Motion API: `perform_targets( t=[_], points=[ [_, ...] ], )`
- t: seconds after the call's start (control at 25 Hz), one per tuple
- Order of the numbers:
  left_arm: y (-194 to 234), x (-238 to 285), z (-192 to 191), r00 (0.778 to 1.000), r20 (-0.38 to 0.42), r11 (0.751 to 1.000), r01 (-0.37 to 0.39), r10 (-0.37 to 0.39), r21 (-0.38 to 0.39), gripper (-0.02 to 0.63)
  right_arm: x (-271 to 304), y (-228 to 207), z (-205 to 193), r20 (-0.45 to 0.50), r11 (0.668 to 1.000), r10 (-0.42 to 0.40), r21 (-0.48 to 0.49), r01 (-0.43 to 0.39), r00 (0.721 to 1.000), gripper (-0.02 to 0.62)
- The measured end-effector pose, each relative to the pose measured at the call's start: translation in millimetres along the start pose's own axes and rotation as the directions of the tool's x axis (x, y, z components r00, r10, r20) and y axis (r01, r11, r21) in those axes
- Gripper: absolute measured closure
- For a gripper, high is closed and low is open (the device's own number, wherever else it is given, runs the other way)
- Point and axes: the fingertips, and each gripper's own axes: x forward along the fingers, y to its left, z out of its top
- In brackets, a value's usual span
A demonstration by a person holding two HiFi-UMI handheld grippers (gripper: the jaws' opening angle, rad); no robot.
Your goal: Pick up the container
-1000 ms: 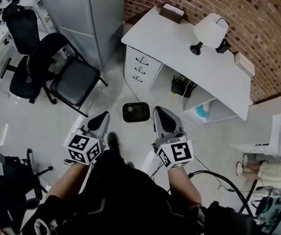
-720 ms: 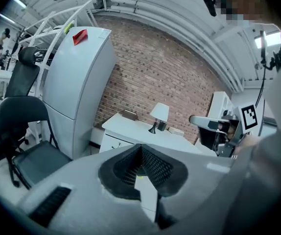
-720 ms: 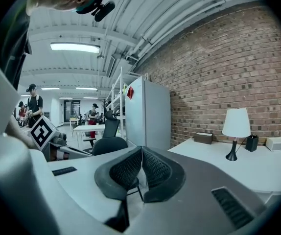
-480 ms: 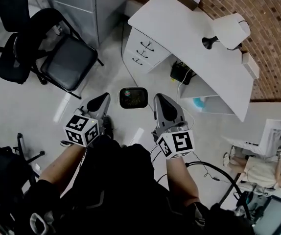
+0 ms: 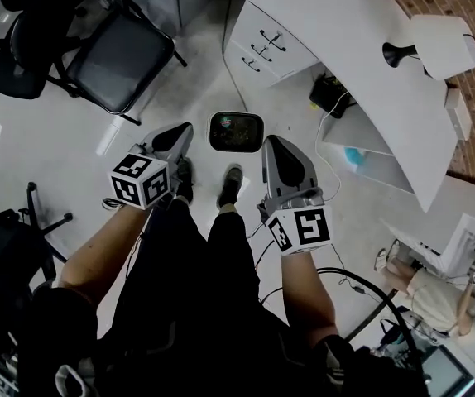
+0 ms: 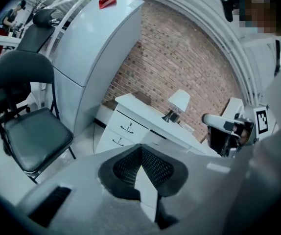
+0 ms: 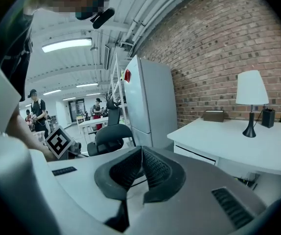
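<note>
The container (image 5: 236,131) is a small dark bin with a pale square rim, standing on the light floor in the head view. My left gripper (image 5: 184,129) hangs just left of it, apart from it, jaws shut and empty. To the bin's right my right gripper (image 5: 271,142) is likewise shut with nothing in it. In the left gripper view the left gripper (image 6: 140,147) has its dark pads pressed together. The right gripper (image 7: 141,149) shows the same in the right gripper view. Neither gripper view shows the bin.
A white desk (image 5: 362,64) with a drawer unit (image 5: 271,44) and a lamp (image 5: 440,44) stands beyond the bin. A black chair (image 5: 117,52) is at the upper left. Cables (image 5: 362,288) lie on the floor at the right. The person's shoes (image 5: 229,184) are just before the bin.
Both grippers have sunk toward the floor, staying either side of the bin with jaws shut. The view has tilted further down; the legs and shoes now show.
</note>
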Motion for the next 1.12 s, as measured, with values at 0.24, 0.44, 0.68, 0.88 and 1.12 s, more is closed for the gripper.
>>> perform_targets(
  t=[0.24, 0.44, 0.68, 0.88, 1.12],
  points=[
    [38, 33, -41, 0.996, -0.009, 0.987, -0.085, 0.084, -0.134, 0.595, 26, -20, -26, -0.033, 0.995, 0.079, -0.058, -0.081, 0.996, 0.586],
    [80, 68, -94, 0.987, -0.064, 0.978, -0.154, 0.147, -0.138, 0.595, 52, -32, -65, -0.067, 0.989, 0.141, -0.038, -0.144, 0.988, 0.586],
    [122, 113, -154, 0.984, -0.105, 0.967, -0.161, 0.143, -0.195, 0.595, 78, -31, -124, -0.113, 0.978, 0.200, -0.036, -0.206, 0.973, 0.586],
    [152, 140, -204, 0.975, -0.151, 0.961, -0.194, 0.166, -0.198, 0.595, 90, -32, -168, -0.136, 0.973, 0.226, -0.022, -0.231, 0.965, 0.586],
    [197, 162, -247, 0.961, -0.173, 0.948, -0.249, 0.216, -0.200, 0.595, 109, -27, -218, -0.145, 0.976, 0.215, 0.058, -0.209, 0.966, 0.586]
  ],
)
